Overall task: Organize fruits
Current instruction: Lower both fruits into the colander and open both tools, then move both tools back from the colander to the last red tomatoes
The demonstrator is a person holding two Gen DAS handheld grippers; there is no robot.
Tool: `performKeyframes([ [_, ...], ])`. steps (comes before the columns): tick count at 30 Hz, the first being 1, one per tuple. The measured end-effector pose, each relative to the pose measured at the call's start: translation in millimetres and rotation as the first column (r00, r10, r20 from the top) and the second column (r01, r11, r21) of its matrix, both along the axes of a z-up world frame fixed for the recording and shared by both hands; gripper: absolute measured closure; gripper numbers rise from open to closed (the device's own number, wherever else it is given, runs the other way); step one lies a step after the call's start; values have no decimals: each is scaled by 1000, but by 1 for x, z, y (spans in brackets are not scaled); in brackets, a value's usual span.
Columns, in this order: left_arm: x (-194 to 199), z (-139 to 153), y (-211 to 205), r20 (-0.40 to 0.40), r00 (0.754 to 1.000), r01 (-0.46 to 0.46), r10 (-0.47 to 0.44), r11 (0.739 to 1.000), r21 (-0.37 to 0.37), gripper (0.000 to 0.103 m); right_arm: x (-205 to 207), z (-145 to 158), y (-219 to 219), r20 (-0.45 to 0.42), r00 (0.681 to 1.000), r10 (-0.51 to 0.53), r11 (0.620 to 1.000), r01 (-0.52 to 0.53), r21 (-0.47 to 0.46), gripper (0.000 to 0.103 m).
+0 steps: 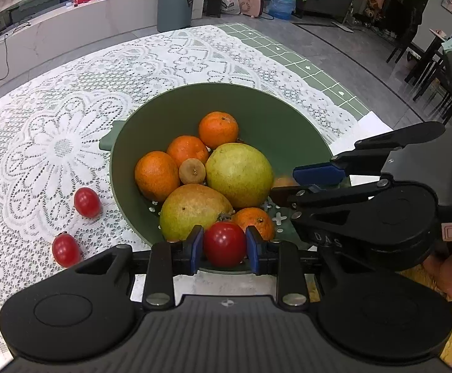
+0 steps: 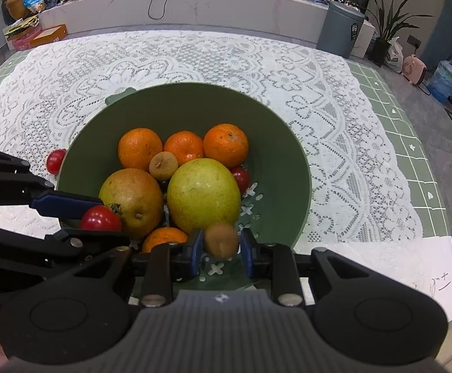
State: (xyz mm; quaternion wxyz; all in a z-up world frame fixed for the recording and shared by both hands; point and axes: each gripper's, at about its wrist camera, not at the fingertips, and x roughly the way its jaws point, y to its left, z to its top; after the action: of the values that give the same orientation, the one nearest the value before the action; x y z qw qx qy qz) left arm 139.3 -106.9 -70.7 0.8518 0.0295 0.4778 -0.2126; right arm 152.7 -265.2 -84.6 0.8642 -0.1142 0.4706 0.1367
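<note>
Over the near rim of the green bowl (image 1: pixel 151 115), the left gripper (image 1: pixel 225 245) clamps a cherry tomato (image 1: pixel 225 244) for release among the fruit, while the right gripper (image 2: pixel 221 245) brackets a blurred brown fruit (image 2: pixel 221 240), its grip not determinable.

Glossy tomato (image 1: pixel 224 244); matt plastic bowl (image 1: pixel 170 105); lace cloth (image 1: pixel 55 130)

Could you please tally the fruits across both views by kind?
Round orange tangerines: 4
Large yellow-green pears: 2
Small red cherry tomatoes: 4
Small brown round fruits: 2
Total: 12
</note>
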Motion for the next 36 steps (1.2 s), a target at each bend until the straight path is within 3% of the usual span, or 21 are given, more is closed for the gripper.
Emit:
performKeyframes([
  [10,-7,7,2,23,1000,-9,9,1000,3,57,-5,6,-3,42,999,-14,1000,14,15,65],
  [13,-10,12,5,39,999,-17,17,1000,1,53,-8,11,-5,68,997,-34,999,32,20,47],
  [19,-20,24,15,79,996,-48,48,999,1,52,-15,19,-4,127,991,-50,999,48,18,38],
  [25,-27,37,32,124,987,-100,101,995,-12,52,-23,30,-3,175,982,-69,997,65,27,37],
  [30,-29,45,55,153,974,-165,168,986,-31,52,-27,36,2,166,981,-100,990,81,117,37],
  [36,-32,53,88,168,948,-264,270,963,-58,52,-35,37,32,179,983,-44,989,17,149,37],
])
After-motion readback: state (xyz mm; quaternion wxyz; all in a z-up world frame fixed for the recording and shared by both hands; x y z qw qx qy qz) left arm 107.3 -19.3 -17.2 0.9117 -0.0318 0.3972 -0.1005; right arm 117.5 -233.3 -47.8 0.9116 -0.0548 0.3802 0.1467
